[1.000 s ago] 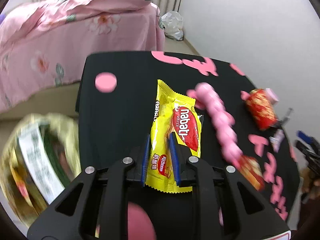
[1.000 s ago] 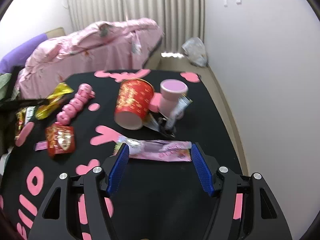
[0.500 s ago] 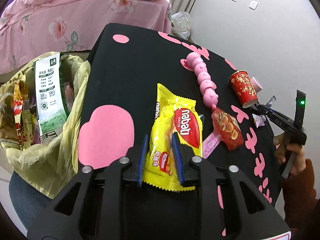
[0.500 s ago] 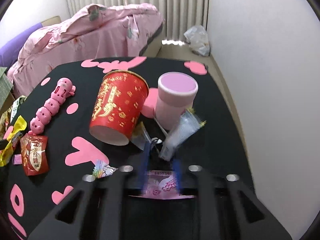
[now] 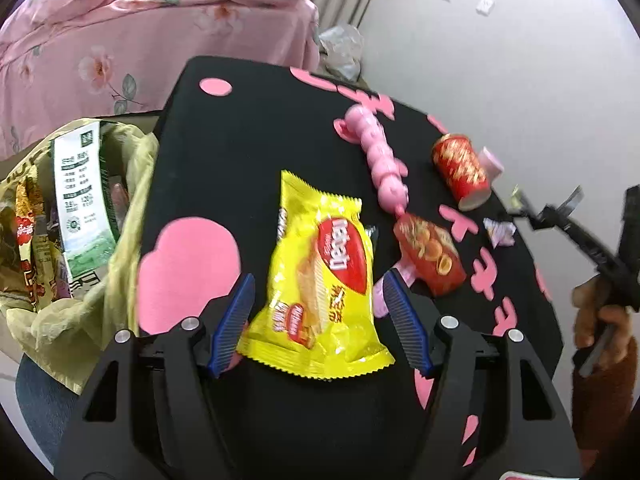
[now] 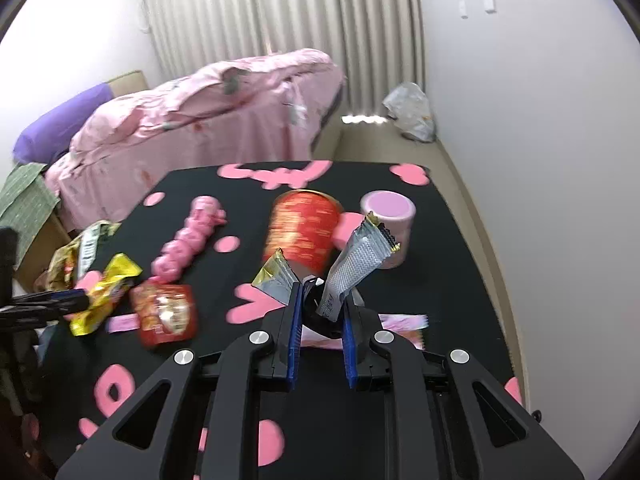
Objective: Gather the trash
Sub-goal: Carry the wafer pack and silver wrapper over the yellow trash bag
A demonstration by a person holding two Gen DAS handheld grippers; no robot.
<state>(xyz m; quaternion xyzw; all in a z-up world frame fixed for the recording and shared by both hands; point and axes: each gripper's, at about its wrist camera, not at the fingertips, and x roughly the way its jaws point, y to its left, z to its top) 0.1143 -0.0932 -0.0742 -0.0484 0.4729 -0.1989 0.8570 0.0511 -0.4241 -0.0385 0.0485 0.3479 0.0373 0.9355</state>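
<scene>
- While its blue-padded jaws stand wide, left gripper [image 5: 320, 320] frames yellow crinkled wafer wrapper [image 5: 320, 276] near black pink-patterned tabletop's [image 5: 240, 168] left edge.
- Right gripper [image 6: 320, 316] pinches silver foil wrappers [image 6: 352, 264].
- Beyond: red paper cup [image 6: 304, 232] lying tipped, pink tub [image 6: 390, 224].
- Off left edge: yellow-green trash bag [image 5: 76, 216].

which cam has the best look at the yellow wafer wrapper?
Left wrist. The yellow wafer wrapper sits centered and large between the open left gripper fingers, label readable. Right wrist shows it small and crumpled-looking at the table's left edge.
</scene>
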